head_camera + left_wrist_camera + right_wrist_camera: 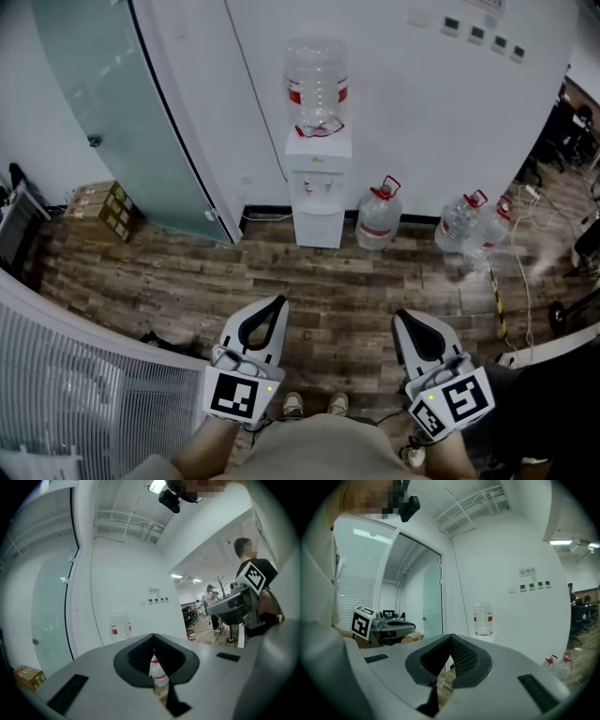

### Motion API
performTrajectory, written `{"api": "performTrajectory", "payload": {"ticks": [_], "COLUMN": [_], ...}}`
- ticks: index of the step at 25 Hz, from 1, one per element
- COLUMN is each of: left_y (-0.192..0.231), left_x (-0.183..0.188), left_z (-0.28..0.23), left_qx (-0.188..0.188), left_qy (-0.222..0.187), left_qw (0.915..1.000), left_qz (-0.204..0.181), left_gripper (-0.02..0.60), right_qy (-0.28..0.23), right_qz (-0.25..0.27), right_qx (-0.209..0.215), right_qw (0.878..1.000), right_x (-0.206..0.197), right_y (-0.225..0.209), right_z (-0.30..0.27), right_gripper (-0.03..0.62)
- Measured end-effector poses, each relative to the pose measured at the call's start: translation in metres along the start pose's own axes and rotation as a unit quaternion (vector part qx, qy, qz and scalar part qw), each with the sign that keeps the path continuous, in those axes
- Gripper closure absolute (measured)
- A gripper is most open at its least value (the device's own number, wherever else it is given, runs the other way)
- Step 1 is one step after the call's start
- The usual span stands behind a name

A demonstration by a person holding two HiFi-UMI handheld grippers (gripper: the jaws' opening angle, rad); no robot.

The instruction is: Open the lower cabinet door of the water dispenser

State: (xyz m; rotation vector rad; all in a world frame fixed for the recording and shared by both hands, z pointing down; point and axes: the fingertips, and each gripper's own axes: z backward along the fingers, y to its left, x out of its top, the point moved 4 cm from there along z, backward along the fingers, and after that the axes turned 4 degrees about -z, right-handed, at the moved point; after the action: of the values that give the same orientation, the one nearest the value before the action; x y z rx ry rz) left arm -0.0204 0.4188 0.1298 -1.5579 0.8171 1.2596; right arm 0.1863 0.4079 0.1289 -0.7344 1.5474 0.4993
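The white water dispenser (318, 183) stands against the far wall with an empty clear bottle (317, 82) on top. Its lower cabinet door (319, 225) is closed. Both grippers are held near my body, far from the dispenser and pointing toward it. My left gripper (279, 300) is shut with nothing in it; in the left gripper view its jaws (153, 637) meet at the tip. My right gripper (397, 315) is also shut and empty, the tips (451, 637) together. The dispenser's bottle (483, 618) shows ahead in the right gripper view.
Full water jugs (379, 217) (464, 221) stand on the wooden floor right of the dispenser. A frosted glass door (127, 112) and cardboard boxes (103, 208) lie to the left. Cables (521, 272) trail at the right. A white slatted partition (84, 394) curves at my left.
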Motion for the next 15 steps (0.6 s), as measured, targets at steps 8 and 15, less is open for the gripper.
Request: {"api": "performTrajectory", "payload": {"ticks": [8, 15], "left_y": [-0.024, -0.045], "left_x": [-0.002, -0.007], "left_z": [-0.018, -0.033], "left_qx": [0.007, 0.013], "left_qy": [0.014, 0.018], "left_qw": [0.9998, 0.9995], "left_qz": [0.009, 0.021], "left_gripper": [0.575, 0.575], "right_qy": [-0.002, 0.006], "right_qz": [-0.003, -0.006], "right_qx": [0.003, 0.006], "right_qw": [1.000, 1.000], "right_x": [-0.009, -0.024], "right_y": [-0.036, -0.063], "right_z": [0.014, 0.025], "right_gripper": [0.589, 0.588]}}
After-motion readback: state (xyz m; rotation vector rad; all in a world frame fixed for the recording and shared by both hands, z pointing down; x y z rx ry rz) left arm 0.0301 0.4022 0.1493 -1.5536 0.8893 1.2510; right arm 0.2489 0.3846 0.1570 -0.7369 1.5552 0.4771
